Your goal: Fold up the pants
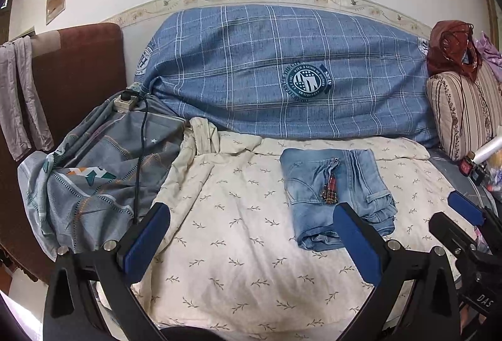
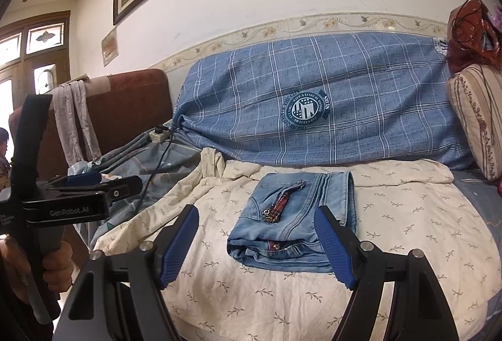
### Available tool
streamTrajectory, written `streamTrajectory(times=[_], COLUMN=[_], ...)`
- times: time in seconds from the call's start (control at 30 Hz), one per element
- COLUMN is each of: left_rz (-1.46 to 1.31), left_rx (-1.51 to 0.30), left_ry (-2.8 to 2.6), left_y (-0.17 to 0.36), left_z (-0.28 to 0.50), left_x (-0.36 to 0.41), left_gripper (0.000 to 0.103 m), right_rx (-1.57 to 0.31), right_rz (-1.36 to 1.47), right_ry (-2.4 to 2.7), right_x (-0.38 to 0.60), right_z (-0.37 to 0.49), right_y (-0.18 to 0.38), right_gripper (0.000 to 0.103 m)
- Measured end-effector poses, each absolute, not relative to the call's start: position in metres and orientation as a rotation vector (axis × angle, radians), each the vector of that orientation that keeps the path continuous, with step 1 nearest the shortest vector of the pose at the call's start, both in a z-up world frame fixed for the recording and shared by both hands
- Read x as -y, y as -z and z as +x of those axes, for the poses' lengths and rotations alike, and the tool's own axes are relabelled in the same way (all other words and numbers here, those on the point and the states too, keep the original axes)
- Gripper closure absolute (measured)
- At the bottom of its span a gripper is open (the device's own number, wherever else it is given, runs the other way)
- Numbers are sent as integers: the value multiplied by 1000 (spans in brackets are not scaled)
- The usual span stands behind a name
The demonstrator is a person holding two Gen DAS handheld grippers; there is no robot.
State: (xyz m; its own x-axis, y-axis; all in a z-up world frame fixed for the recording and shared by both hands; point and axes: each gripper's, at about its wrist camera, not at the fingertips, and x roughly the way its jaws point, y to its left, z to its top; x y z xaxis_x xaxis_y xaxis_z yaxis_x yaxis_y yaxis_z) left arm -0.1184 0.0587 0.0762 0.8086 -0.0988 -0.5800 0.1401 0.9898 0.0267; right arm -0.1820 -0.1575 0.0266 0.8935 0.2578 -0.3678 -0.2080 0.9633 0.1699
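The light blue jeans (image 1: 337,193) lie folded into a compact rectangle on the cream leaf-print sheet (image 1: 238,247), with a small red plaid tag on top. In the left wrist view my left gripper (image 1: 251,234) is open and empty, and the jeans sit behind its right finger (image 1: 357,243). My right gripper (image 1: 464,209) shows at the right edge. In the right wrist view the jeans (image 2: 295,221) lie just beyond my right gripper (image 2: 257,215), which is open with nothing pressed between its pads. A hand (image 2: 53,265) holds the left gripper (image 2: 94,184) at the far left.
A blue plaid cover (image 1: 266,68) drapes the sofa back. At the left are a grey patterned cloth (image 1: 94,178), a power strip (image 1: 125,101) with a black cable, and a brown headboard (image 1: 78,74). A striped cushion (image 1: 464,109) and red bag (image 1: 451,49) stand at the right.
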Motion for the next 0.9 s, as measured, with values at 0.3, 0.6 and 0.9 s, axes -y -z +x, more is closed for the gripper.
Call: streamTrajectory(times=[0.3, 0.6, 0.9], left_rz=[85, 82, 89], left_rx=[-646, -645, -629], left_ry=[139, 121, 129], left_y=[-71, -73, -79], left_z=[-106, -102, -109], left_x=[-46, -48, -48], left_gripper=[0, 0, 0], right_rx=[-421, -527, -547], right_rz=[87, 37, -21], right_ry=[-246, -48, 8], right_x=[151, 157, 154], right_z=[-164, -146, -150], right_y=[-20, -34, -42], right_gripper=[25, 25, 25])
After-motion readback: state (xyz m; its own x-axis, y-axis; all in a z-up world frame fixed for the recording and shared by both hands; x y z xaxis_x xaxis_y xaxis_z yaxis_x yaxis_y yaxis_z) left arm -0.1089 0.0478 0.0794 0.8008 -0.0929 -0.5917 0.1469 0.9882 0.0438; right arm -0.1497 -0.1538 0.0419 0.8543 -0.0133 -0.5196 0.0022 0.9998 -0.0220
